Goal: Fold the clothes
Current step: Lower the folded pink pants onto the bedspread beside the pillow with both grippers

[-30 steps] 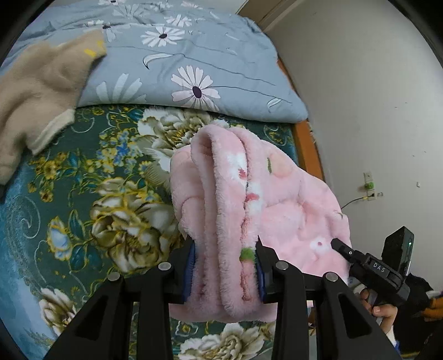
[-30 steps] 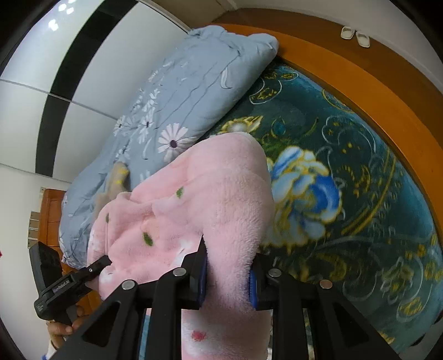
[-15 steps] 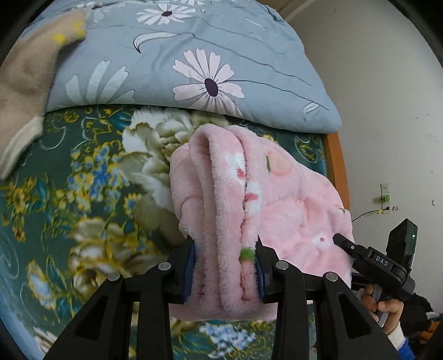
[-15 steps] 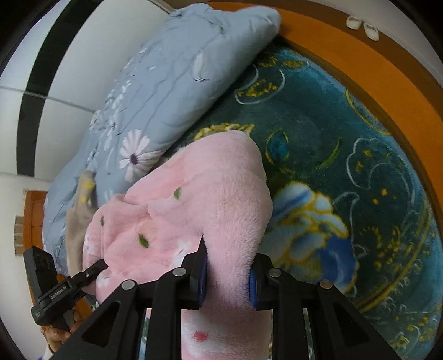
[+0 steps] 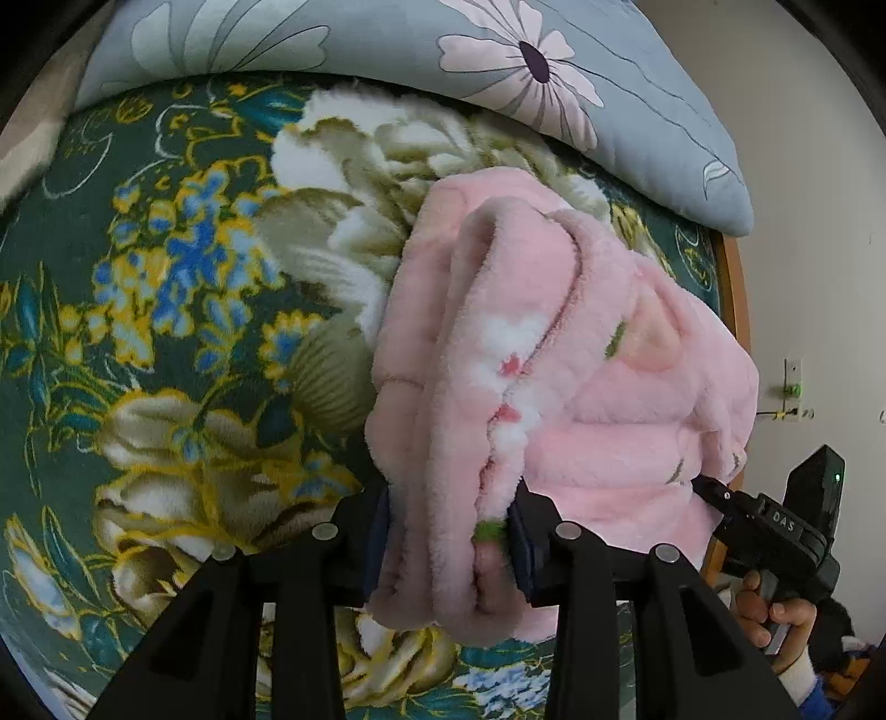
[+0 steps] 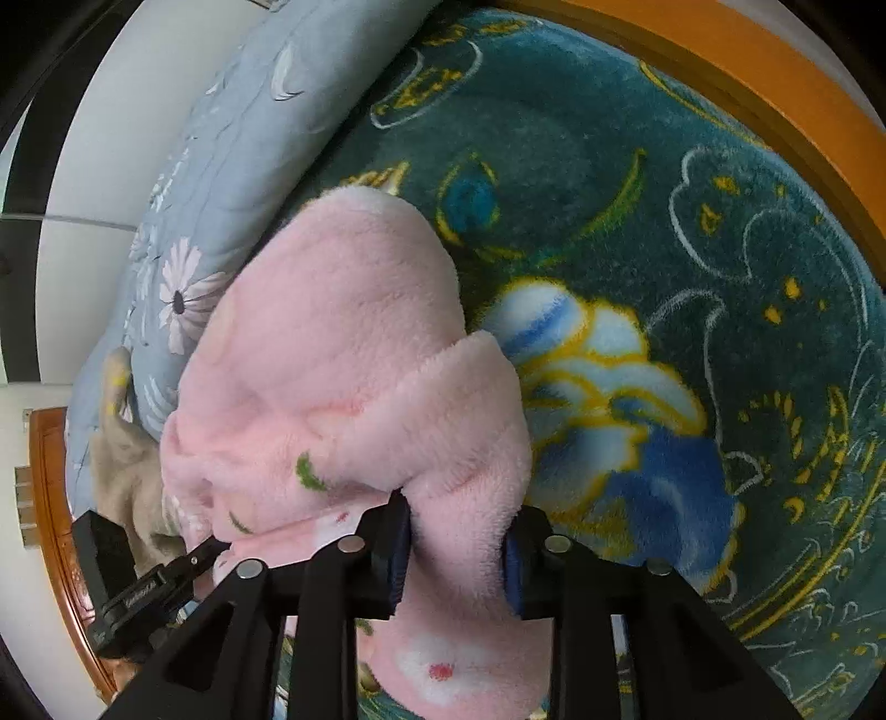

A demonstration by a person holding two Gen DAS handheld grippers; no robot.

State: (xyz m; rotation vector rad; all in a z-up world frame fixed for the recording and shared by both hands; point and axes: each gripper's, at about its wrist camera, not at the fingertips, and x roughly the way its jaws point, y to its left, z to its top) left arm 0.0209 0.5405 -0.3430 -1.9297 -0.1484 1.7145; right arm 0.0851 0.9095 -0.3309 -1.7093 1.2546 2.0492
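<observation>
Left claw (image 5: pixel 451 531) pinching a bunched fold of the pink fleece garment (image 5: pixel 554 360), pads pressed into the pile on both sides. Right claw (image 6: pixel 457 545) likewise clamped on another thick fold of the same garment (image 6: pixel 343 360). The fleece hangs between the two claws above the bed; the gap to the cover can't be judged, the lower hem may be touching.

Left wrist view: the green floral blanket (image 5: pixel 166 332) fills everything from 7 to 11 o'clock of the garment, open bed surface there. The blue daisy quilt (image 5: pixel 387 50) lies bunched across 12 o'clock, its lower edge just past the garment's far tip. Wooden bed frame (image 5: pixel 733 288) edge at 2 o'clock, white wall (image 5: pixel 819 221) right behind it, so little room on that side. Wall socket (image 5: pixel 793 387) at 3 o'clock. The other gripper body shows at 4 o'clock, with the hand (image 5: pixel 786 620) on its grip.

Right wrist view: blanket (image 6: pixel 692 249) open from 12 to 4 o'clock, bounded by the orange-brown frame (image 6: pixel 775 72) curving along the top right. Quilt (image 6: pixel 238 144) runs from 9 to 12 o'clock, close beside the garment's far end. A beige fuzzy garment (image 6: pixel 119 471) sits at 9 o'clock against the quilt, near the pink fleece's left edge. Frame rail (image 6: pixel 55 526) at 8 o'clock.
</observation>
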